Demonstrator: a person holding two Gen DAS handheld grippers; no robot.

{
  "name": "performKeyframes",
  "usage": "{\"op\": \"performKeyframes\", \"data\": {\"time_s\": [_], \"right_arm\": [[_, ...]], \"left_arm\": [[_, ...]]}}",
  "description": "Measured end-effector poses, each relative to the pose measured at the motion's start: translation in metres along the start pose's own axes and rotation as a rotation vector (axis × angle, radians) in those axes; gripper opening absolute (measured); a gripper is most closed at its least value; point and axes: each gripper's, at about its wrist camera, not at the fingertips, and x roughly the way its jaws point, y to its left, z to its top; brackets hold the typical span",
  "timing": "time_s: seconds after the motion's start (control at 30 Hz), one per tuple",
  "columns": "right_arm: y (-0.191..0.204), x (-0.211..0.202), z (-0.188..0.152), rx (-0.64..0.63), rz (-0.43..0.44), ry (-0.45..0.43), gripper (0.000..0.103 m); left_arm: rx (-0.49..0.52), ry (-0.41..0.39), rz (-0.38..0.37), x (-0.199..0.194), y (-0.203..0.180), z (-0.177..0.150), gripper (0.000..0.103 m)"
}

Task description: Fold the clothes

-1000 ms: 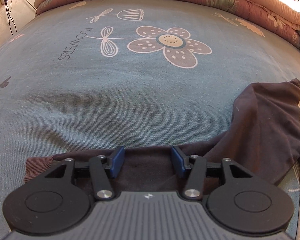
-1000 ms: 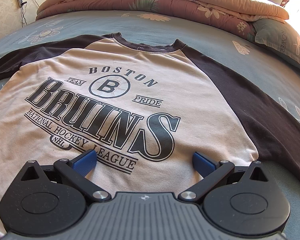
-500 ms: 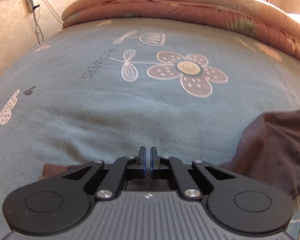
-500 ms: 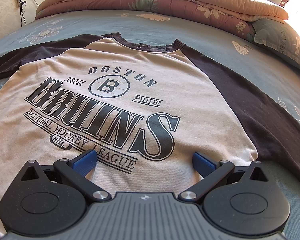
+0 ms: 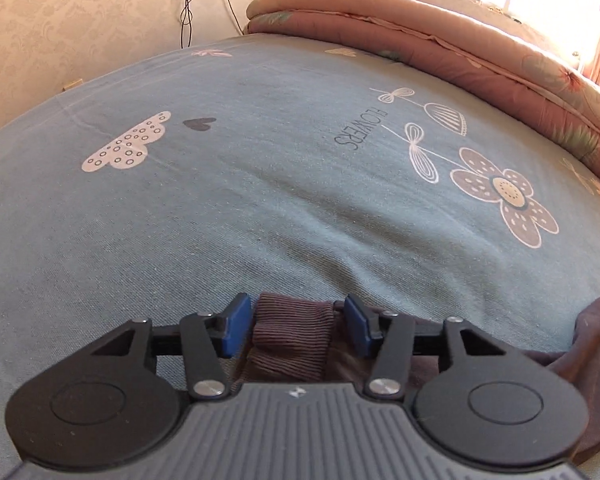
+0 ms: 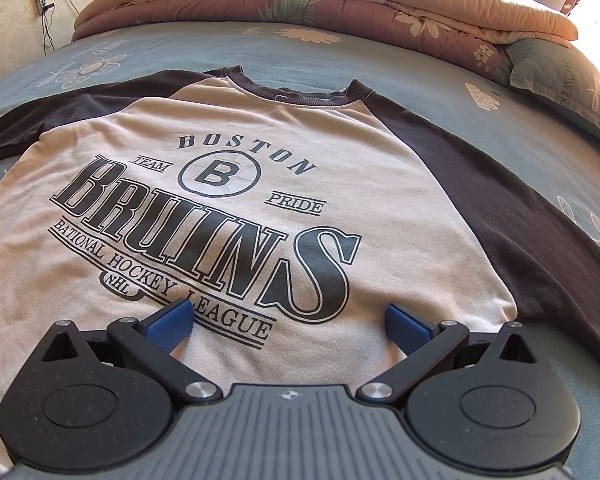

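— Sweatshirt (image 6: 236,240): lying flat, print up, on the bed (image 5: 260,200); ribbed cuff (image 5: 292,336) sitting between the left gripper (image 5: 293,330), just reopening, part-open, unclamped.
— Right gripper (image 6: 288,322): hovering wide, empty, over the near hem. Risking a dropped, bunching sleeve.

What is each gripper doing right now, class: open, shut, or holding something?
Left gripper: jaws have just been opening; the ribbed sleeve cuff lies between them, not pinched.
Right gripper: open wide above the sweatshirt, holding nothing.
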Motion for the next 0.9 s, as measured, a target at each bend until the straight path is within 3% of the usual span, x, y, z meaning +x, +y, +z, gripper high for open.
{"op": "performKeyframes", "data": {"time_s": [0.03,0.1,0.17,0.23,0.27,0.3,0.4,0.53,0.6,0.63,0.77,0.9], "right_arm": [[0.000,0.000,0.000,0.000,0.000,-0.001,0.103],[0.000,0.000,0.000,0.000,0.001,-0.003,0.103],[0.000,0.000,0.000,-0.001,0.003,-0.003,0.103],[0.000,0.000,0.000,-0.002,0.003,-0.003,0.103],[0.000,0.000,0.000,-0.002,0.002,-0.003,0.103],[0.000,0.000,0.000,-0.002,0.001,-0.003,0.103],[0.001,0.000,0.000,-0.004,-0.002,-0.003,0.103],[0.001,0.000,0.000,-0.004,-0.004,-0.002,0.103],[0.001,0.000,0.000,-0.004,-0.005,-0.002,0.103],[0.001,0.000,0.000,-0.004,-0.006,-0.002,0.103],[0.001,0.000,0.000,-0.003,-0.008,-0.001,0.103],[0.002,0.000,0.000,-0.003,-0.010,0.000,0.103]], "left_arm": [[0.013,0.019,-0.003,0.005,-0.001,0.000,0.057],[0.066,0.042,0.005,0.014,-0.010,-0.002,0.070],[0.146,0.051,0.026,0.020,-0.023,-0.005,0.074],[0.176,0.051,0.025,0.015,-0.033,-0.005,0.055],[0.174,0.053,0.007,0.013,-0.035,-0.003,0.035],[0.170,0.041,0.016,0.010,-0.038,-0.002,0.026],[0.151,-0.011,0.042,-0.003,-0.042,0.002,0.022],[0.003,-0.048,0.070,-0.012,-0.023,0.010,0.023],[-0.035,-0.037,0.087,-0.012,-0.014,0.010,0.036],[-0.047,-0.029,0.095,-0.012,-0.011,0.009,0.037],[-0.057,-0.014,0.131,-0.012,-0.010,0.006,0.042],[-0.025,-0.049,0.248,-0.021,-0.027,0.009,0.048]]}}
